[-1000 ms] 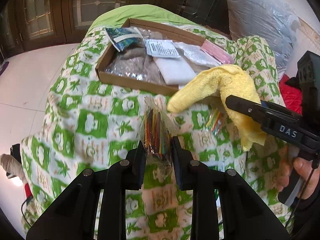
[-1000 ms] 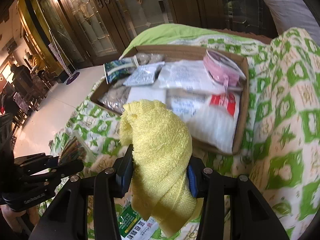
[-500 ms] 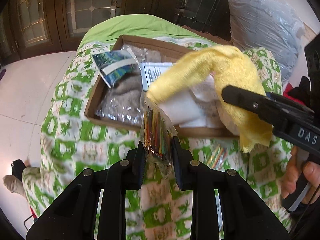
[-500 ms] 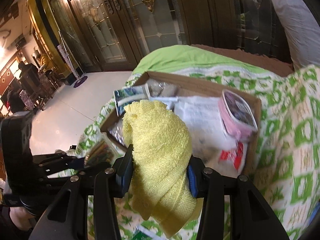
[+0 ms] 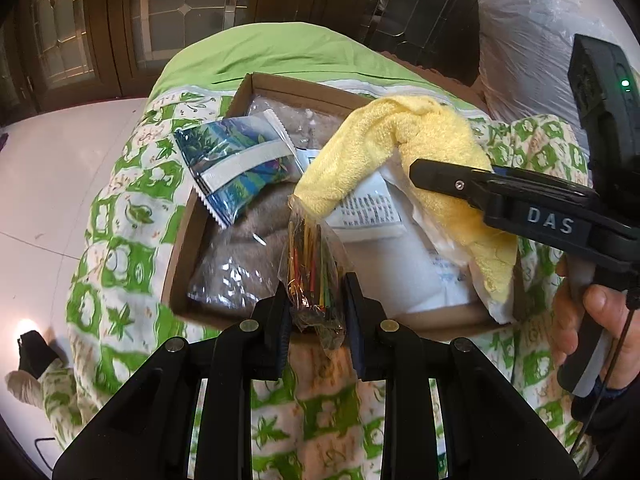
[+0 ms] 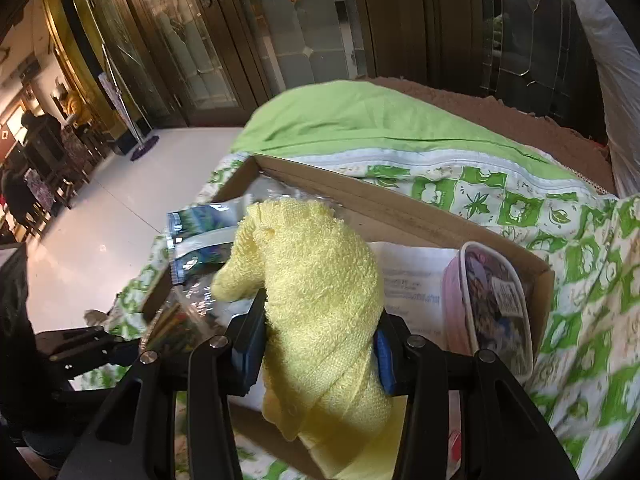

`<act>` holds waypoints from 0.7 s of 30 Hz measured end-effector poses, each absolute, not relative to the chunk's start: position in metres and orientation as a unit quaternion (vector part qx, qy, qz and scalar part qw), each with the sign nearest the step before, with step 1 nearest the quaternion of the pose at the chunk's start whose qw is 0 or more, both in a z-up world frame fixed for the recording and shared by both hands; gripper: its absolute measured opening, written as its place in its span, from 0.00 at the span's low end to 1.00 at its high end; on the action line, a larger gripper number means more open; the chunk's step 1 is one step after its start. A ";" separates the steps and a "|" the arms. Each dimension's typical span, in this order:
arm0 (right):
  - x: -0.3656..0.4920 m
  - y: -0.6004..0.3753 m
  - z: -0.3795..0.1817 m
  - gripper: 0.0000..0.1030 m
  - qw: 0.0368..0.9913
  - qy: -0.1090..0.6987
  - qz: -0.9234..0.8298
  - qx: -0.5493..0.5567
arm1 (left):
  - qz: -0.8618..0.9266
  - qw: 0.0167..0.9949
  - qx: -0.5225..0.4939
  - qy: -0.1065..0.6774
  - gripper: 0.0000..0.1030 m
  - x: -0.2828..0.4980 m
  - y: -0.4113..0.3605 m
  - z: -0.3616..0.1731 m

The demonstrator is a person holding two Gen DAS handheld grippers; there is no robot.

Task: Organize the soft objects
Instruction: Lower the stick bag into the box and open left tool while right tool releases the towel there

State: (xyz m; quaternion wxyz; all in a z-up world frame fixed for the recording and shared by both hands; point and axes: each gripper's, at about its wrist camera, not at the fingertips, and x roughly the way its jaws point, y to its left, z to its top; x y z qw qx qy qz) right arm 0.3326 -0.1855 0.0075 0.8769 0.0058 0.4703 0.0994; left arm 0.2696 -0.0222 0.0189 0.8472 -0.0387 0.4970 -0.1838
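My left gripper (image 5: pixel 314 304) is shut on a clear bag of coloured sticks (image 5: pixel 310 268), held over the near edge of the cardboard box (image 5: pixel 280 84). My right gripper (image 6: pixel 316 344) is shut on a yellow towel (image 6: pixel 316 288), held above the box (image 6: pixel 400 208); in the left wrist view the towel (image 5: pixel 404 140) hangs over the box's right half from the right gripper (image 5: pixel 460 182). The left gripper (image 6: pixel 80 344) with its bag (image 6: pixel 176 320) shows at the left of the right wrist view.
The box lies on a green-and-white patterned cover (image 5: pixel 132 216) and holds a blue foil packet (image 5: pixel 236 164), a grey bagged cloth (image 5: pixel 244 256), white packets (image 5: pixel 368 208) and a pink pouch (image 6: pixel 492 304). A grey plastic sack (image 5: pixel 520 52) stands at the far right. White floor (image 5: pixel 48 168) lies to the left.
Both grippers have moved forward from over the cover to above the box, each still holding its item. The towel now hangs over the box contents.
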 end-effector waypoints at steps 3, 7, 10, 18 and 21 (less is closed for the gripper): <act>0.344 -0.188 0.004 0.44 0.876 0.473 0.092 0.008 | -0.183 0.847 -0.042 0.497 0.22 0.277 -0.020 0.017; 0.359 -0.188 0.000 0.45 0.874 0.477 0.090 0.007 | -0.181 0.847 -0.039 0.498 0.22 0.286 -0.020 0.013; 0.368 -0.187 -0.006 0.46 0.873 0.480 0.085 0.004 | -0.180 0.847 -0.041 0.499 0.22 0.292 -0.020 0.010; 0.368 -0.180 -0.007 0.61 0.884 0.461 0.072 -0.031 | -0.185 0.847 -0.047 0.497 0.66 0.298 -0.021 0.007; 0.362 -0.178 0.001 0.78 0.895 0.438 0.063 -0.046 | -0.183 0.853 -0.025 0.489 0.69 0.294 -0.026 0.012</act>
